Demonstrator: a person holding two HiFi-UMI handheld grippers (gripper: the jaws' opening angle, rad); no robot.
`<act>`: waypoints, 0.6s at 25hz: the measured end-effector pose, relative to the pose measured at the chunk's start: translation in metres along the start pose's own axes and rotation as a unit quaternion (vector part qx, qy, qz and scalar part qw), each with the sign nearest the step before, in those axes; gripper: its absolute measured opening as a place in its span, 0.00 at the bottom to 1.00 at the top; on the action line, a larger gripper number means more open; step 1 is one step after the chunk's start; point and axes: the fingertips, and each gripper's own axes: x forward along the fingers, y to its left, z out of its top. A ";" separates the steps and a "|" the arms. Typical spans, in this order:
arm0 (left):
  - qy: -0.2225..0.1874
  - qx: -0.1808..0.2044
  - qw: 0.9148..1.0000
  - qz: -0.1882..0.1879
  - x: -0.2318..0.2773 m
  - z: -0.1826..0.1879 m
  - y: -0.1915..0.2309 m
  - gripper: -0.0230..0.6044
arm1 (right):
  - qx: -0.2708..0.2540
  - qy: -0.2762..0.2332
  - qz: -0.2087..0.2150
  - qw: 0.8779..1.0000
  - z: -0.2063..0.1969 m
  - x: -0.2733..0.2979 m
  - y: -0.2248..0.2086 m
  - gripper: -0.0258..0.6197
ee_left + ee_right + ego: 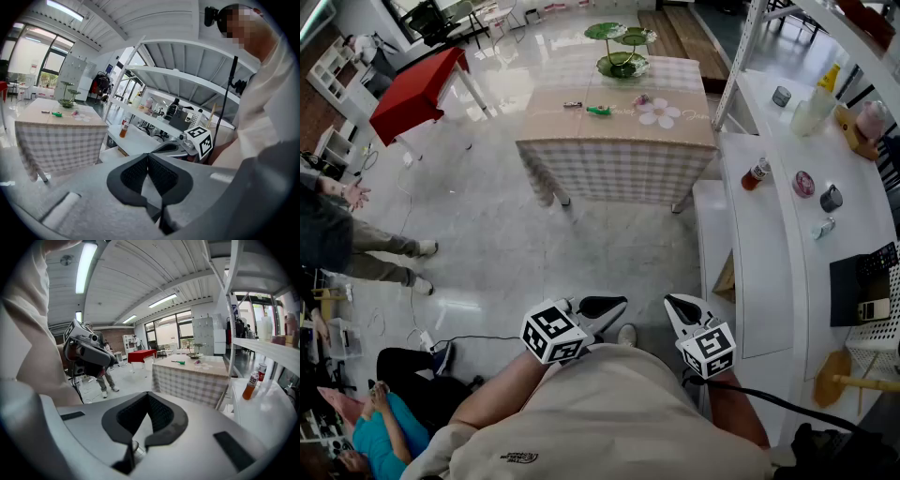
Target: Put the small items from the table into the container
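While left hand-held gripper [602,306] and right hand-held gripper [680,307] hang closed, empty, the beige checked-cloth worktop [581,129] lies well apart. Next, probably: approach it.

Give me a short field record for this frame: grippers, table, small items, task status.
left gripper: shut, empty, held near the person's body
right gripper: shut, empty, beside the left one
table: checked cloth, across the floor from both grippers
small items on table: green item, dark item, pink item
likely container: green tiered dish at the table's far end
task status: not started, nothing picked up
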 end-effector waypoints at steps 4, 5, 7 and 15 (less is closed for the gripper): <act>-0.004 0.003 1.000 -0.004 0.001 0.000 -0.006 0.05 | -0.003 0.004 0.001 1.000 -0.004 -0.003 0.002 0.06; -0.005 0.004 1.000 -0.004 0.002 0.000 -0.007 0.05 | -0.004 0.005 0.001 1.000 -0.006 -0.004 0.002 0.06; -0.005 0.005 1.000 -0.003 0.003 -0.001 -0.008 0.05 | -0.005 0.006 0.000 1.000 -0.008 -0.005 0.000 0.06; -0.013 0.001 1.000 0.021 -0.008 0.000 0.010 0.05 | -0.006 0.015 0.011 1.000 -0.009 0.006 -0.003 0.06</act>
